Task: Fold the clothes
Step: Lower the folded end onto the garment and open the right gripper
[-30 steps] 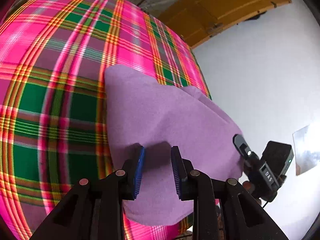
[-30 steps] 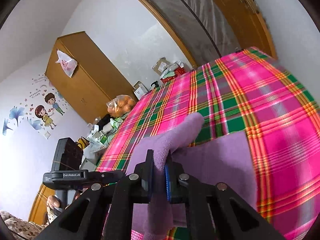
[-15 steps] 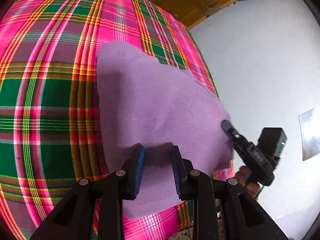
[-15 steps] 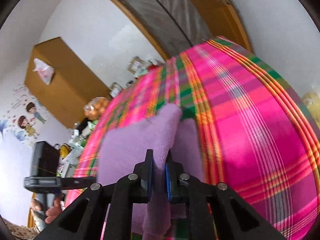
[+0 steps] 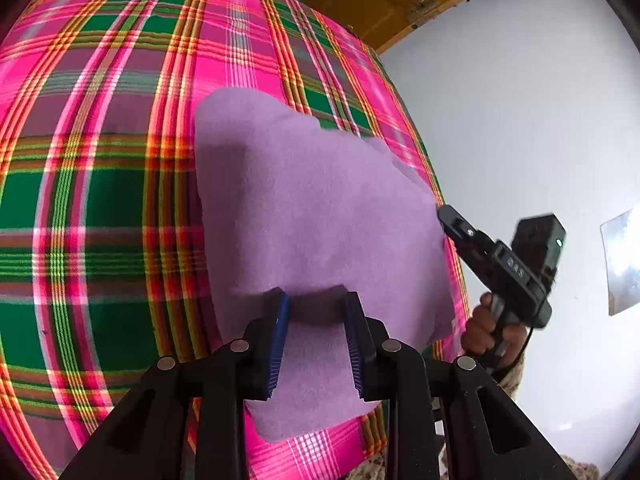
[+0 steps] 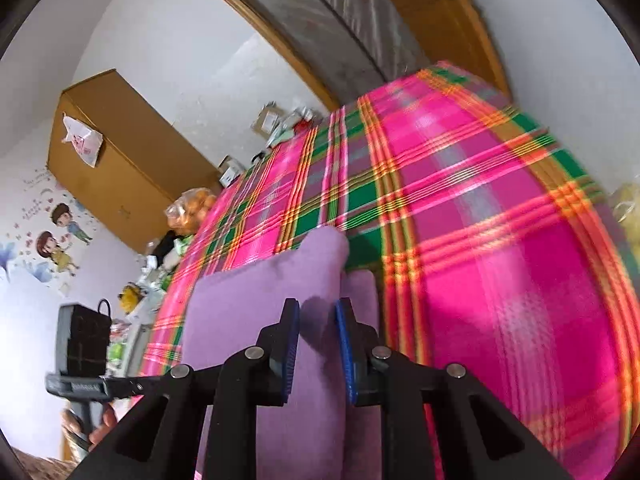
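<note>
A purple cloth lies folded on the pink and green plaid cover. In the left wrist view my left gripper stands open over the cloth's near part, with the fabric below its blue pads and nothing pinched. My right gripper, held by a hand, sits at the cloth's right edge. In the right wrist view my right gripper is open above the cloth, whose raised fold rests in front of the fingers. My left gripper reaches in from the left.
A wooden cabinet and a wooden door frame stand behind the plaid cover. A bag of oranges and small boxes crowd its far left edge. A white wall runs close along the right side.
My right gripper has opened and let go of the purple fold it was pinching; the fold now rests on the cloth. My left gripper stays open above the cloth.
</note>
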